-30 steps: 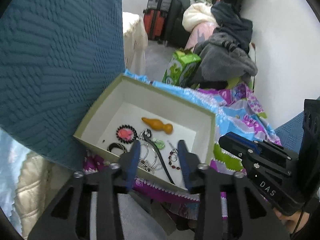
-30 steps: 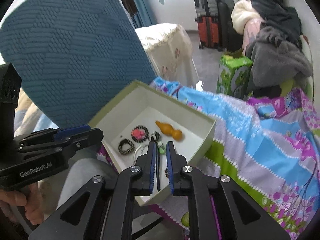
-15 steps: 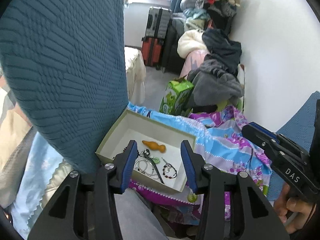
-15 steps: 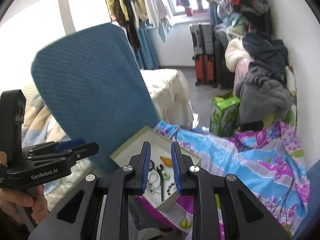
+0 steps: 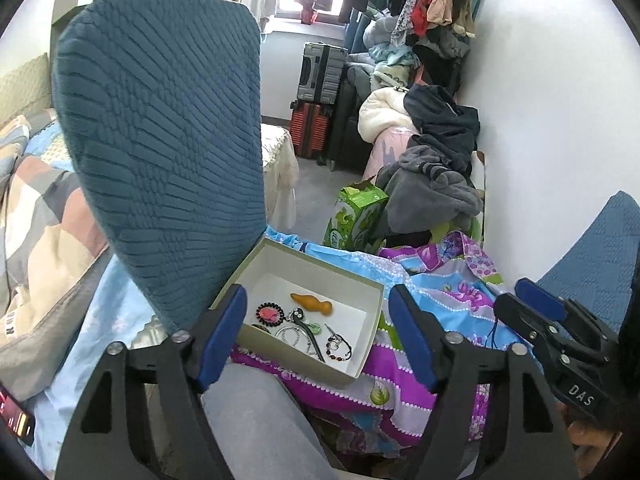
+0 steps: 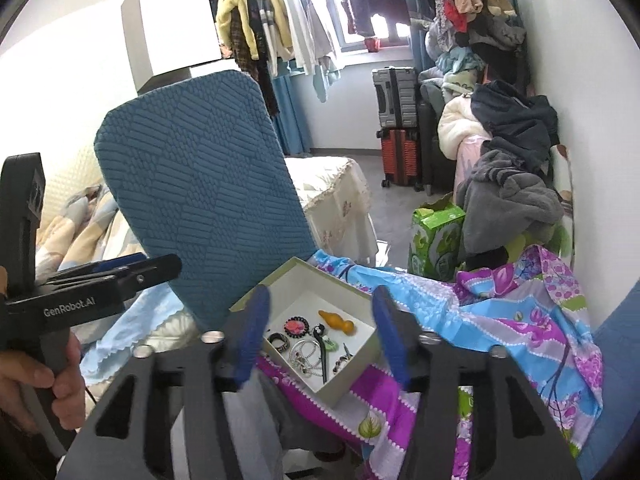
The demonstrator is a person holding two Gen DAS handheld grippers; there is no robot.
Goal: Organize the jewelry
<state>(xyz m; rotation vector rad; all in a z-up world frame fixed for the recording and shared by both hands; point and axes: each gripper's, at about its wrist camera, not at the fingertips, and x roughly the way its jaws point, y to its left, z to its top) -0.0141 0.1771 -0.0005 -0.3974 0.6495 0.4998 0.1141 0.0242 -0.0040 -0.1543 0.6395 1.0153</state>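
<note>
My left hand-held gripper and right hand-held gripper are both opening, empty; the square cardboard box holds a beaded bracelet at five o'clock.

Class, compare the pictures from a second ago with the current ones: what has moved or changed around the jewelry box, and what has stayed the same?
Both claws have pulled up and back from the box, which now looks smaller and farther off. The left claw and right claw are opening, with nothing between their fingers. The box stays on the patterned cloth with the orange piece, pink brooch and chains lying in it as before.
</note>
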